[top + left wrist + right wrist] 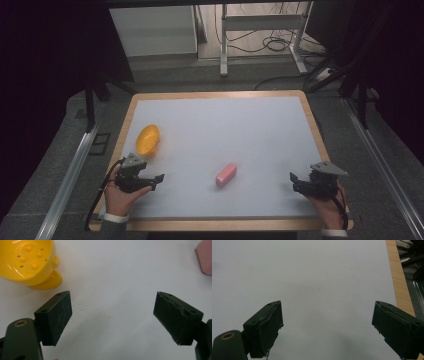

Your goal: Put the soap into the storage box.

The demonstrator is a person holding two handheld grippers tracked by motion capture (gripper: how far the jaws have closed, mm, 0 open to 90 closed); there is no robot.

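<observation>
A yellow perforated dish (148, 139) sits at the left of the white table top (225, 125); in the left gripper view the yellow dish (30, 262) fills the upper left corner. A pink soap-like bar (226, 175) lies near the front centre, and its edge (205, 257) shows at the upper right of that view. My left gripper (159, 178) rests near the front left, below the dish, open with nothing between its fingers (56, 317). My right gripper (294, 178) rests near the front right, open over bare table, its fingers (265, 327) wide apart.
A wooden rim (312, 125) frames the white top; the rim (398, 282) runs along the right of the right gripper view. Beyond the table stand a white frame (260, 30) and cables on the floor. Metal rails (70, 180) flank both sides.
</observation>
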